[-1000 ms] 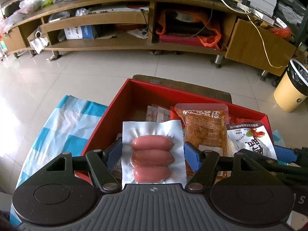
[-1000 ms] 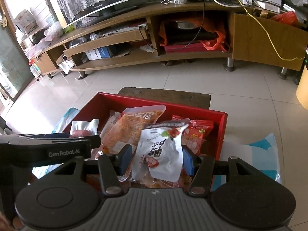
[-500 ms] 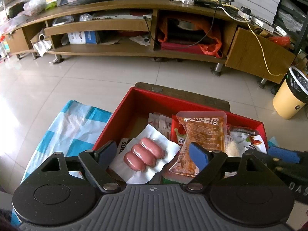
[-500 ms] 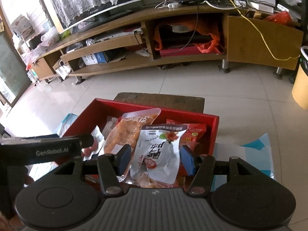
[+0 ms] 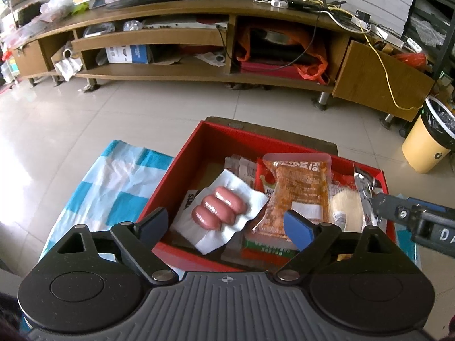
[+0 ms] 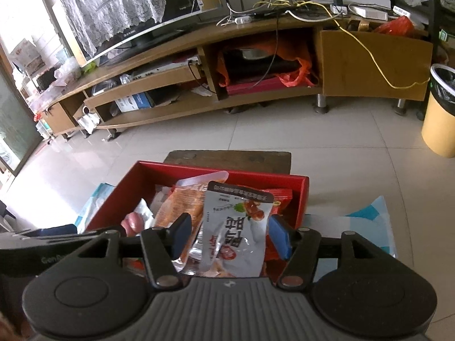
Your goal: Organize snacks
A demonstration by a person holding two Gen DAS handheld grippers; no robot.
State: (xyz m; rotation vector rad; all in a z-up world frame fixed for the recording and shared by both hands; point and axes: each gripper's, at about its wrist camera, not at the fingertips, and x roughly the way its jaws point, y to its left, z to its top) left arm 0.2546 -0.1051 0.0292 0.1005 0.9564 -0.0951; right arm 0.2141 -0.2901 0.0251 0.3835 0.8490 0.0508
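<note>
A red box (image 5: 204,139) holds several snack packs. A white vacuum pack of three pink sausages (image 5: 219,207) lies tilted in the box's left part, and nothing touches it. My left gripper (image 5: 226,226) hovers above it, its jaws still opening and well clear of the pack. An orange pouch (image 5: 298,187) lies beside the sausages. My right gripper (image 6: 230,236) is shut on a white snack pouch (image 6: 236,227) and holds it upright over the box's (image 6: 170,170) right side. In the left wrist view that pouch's silver edge (image 5: 362,182) shows at the tip of the right gripper.
A blue and white checked cloth (image 5: 113,179) lies left of the box and shows again at the right (image 6: 369,216). A dark wooden board (image 6: 227,156) juts out behind the box. Across the tiled floor stand a long TV cabinet (image 5: 199,76) and a yellow bin (image 5: 426,147).
The left gripper let go of the sausage pack, which dropped tilted into the box, and its jaws spread wide as it drew back. The right gripper rose a little with the white pouch.
</note>
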